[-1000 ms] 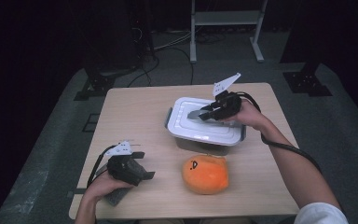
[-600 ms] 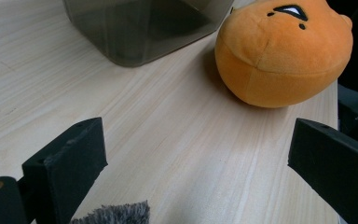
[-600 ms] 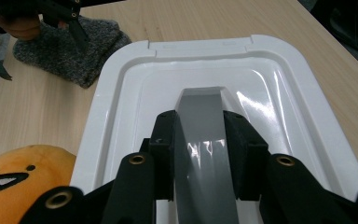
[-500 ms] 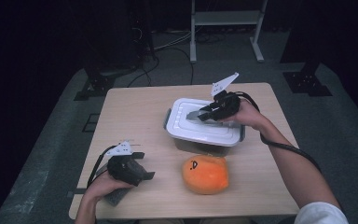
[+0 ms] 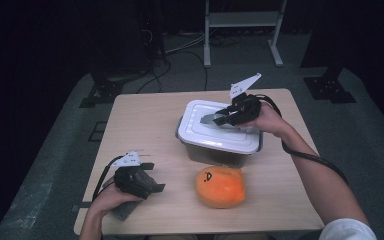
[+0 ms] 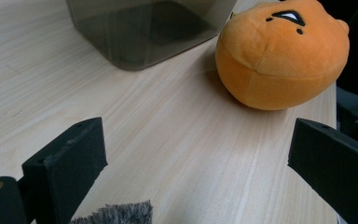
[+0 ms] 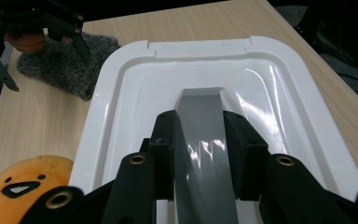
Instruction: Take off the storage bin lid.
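High view: the right hand-held gripper [image 5: 215, 119] lies over the white lid [image 5: 220, 134] of the box mid-desk [image 5: 140, 125], placed to lift it.

Left gripper view: the left hand-held gripper [image 6: 196, 177] rests wide open and empty, facing the orange plush [image 6: 279, 56].

Right gripper view: both pads clamp the lid's grey handle [image 7: 205, 140].

White lid [image 5: 219, 127] with grey handle [image 7: 204, 140], seated flat on smoky translucent bin [image 6: 144, 28], mid-table.
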A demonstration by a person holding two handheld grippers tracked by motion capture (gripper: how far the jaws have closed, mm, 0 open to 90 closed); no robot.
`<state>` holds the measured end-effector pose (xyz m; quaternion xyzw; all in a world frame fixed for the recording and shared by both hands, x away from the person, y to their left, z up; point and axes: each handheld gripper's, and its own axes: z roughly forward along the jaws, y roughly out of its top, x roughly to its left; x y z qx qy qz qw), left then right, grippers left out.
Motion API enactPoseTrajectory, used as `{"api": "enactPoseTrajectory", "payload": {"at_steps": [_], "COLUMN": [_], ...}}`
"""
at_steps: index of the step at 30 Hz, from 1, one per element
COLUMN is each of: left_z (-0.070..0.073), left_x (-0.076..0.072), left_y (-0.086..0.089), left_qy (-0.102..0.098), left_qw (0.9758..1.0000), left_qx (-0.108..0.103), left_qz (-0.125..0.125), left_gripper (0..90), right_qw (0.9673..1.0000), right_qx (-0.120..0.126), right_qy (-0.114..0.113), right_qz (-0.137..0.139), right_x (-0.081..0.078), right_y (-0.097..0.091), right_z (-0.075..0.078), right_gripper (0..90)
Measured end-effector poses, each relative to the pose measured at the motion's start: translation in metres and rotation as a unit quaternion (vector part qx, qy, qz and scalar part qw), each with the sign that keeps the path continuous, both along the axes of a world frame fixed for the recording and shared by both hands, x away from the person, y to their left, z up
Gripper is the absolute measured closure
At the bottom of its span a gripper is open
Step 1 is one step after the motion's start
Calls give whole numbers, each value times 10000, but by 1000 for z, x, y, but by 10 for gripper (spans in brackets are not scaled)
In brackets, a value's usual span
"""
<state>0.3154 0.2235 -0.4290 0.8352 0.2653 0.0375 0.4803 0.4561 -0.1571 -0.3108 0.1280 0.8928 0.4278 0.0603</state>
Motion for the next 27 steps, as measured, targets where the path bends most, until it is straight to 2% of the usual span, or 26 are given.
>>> {"api": "enactPoseTrajectory", "payload": {"at_steps": [6,14,27], "left_z": [-1,-2,-2], "left_x": [0,0,0], "left_y": [-3,-5,-7], "left_qy": [9,3,36], "left_qw": [10000,9999,9999], "left_qx": [48,61,45], "left_qz": [-65,-106,-104], "left_gripper": [33,33,33], "right_qw": [9999,9995,9975], "right_qx": [18,78,155], "right_qy": [-107,-191,-192], "right_qz": [-67,-253,-667], "right_x": [-10,-27,-55], "right_y": [-13,-43,-94], "right_z": [13,24,24], "right_gripper": [654,654,654]}}
